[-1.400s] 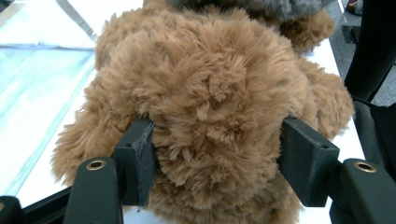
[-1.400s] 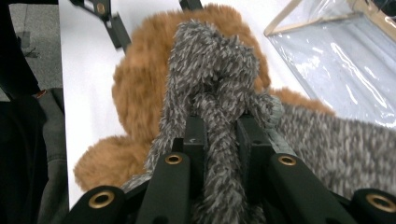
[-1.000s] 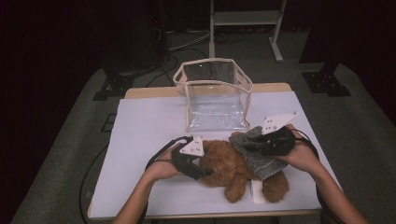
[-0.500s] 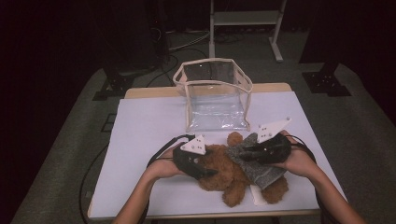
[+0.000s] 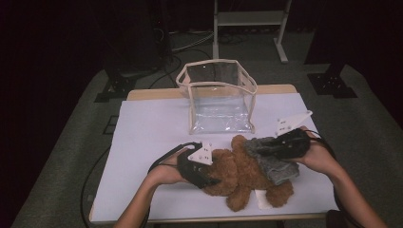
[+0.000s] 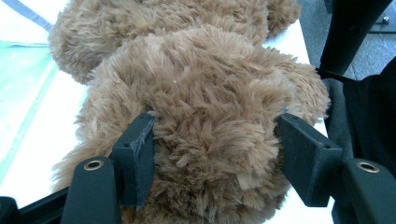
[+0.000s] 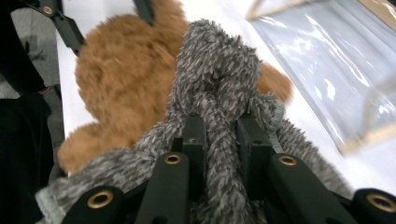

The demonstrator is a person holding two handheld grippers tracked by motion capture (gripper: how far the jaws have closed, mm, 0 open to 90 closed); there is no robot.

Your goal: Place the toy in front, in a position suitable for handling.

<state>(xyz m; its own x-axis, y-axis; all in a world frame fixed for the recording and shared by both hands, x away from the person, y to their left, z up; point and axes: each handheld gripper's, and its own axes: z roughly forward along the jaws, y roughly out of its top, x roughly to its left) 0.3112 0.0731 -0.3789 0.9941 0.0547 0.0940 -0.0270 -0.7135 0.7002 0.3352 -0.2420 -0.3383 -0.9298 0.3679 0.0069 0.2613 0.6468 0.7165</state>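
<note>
A brown teddy bear lies on the white table near its front edge. My left gripper comes in from the left and is shut on the bear's plush body, the fur bulging between the pads. A grey fuzzy garment drapes over the bear's right side. My right gripper reaches in from the right, shut on a bunched fold of this grey garment. Its own view has the bear just behind the fold, with the right gripper clamped tight.
A clear plastic bag with beige trim stands open-topped behind the bear, and its wall is close on the right. A white tag lies under the bear's legs. White table cover spreads to the left.
The right gripper carried the grey garment left over the bear, then drew back to the right. The left gripper stayed clamped on the bear.
</note>
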